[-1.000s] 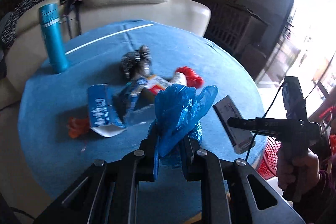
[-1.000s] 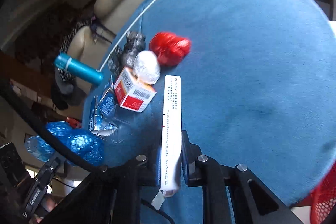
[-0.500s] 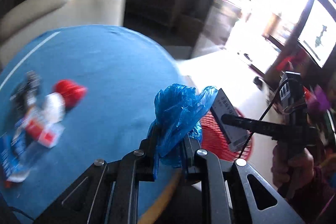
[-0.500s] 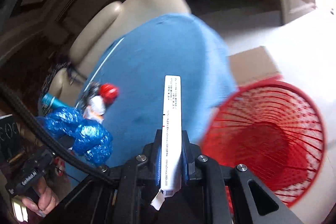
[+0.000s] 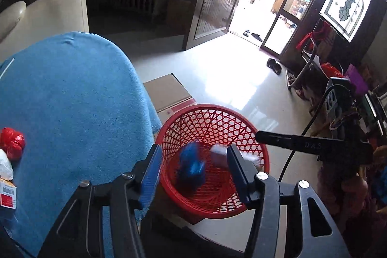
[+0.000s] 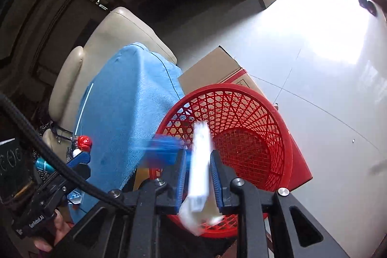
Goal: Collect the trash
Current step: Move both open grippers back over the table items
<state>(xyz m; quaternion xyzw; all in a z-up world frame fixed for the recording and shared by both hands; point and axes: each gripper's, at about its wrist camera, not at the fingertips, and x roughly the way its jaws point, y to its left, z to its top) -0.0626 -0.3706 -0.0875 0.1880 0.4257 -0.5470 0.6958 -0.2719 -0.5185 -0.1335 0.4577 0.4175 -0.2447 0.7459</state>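
Dropping two pieces at once into the basket

Swinging away from the blue-clothed table [image 5: 72, 98], both grippers now hang over the red mesh basket [image 5: 256, 137] that stands on the floor beside a cardboard box [image 5: 167, 91], where a second ago they were over the tabletop. The left gripper [image 5: 193, 161] has just been opening: its jaws stand well apart, and the blue plastic bag [image 5: 191, 166] it clamped a moment ago is a blurred shape falling free inside the basket. The right gripper [image 6: 198, 171] has just begun to part, and the white carton [image 6: 199, 161] between its pads is blurred and slipping down, so the grip looks released. Two items are as good as collected. Left on the table are the red wad [image 5: 12, 143], a white lump [image 5: 4, 166] and a small red-and-white box [image 5: 7, 195], so I judge another trip is needed
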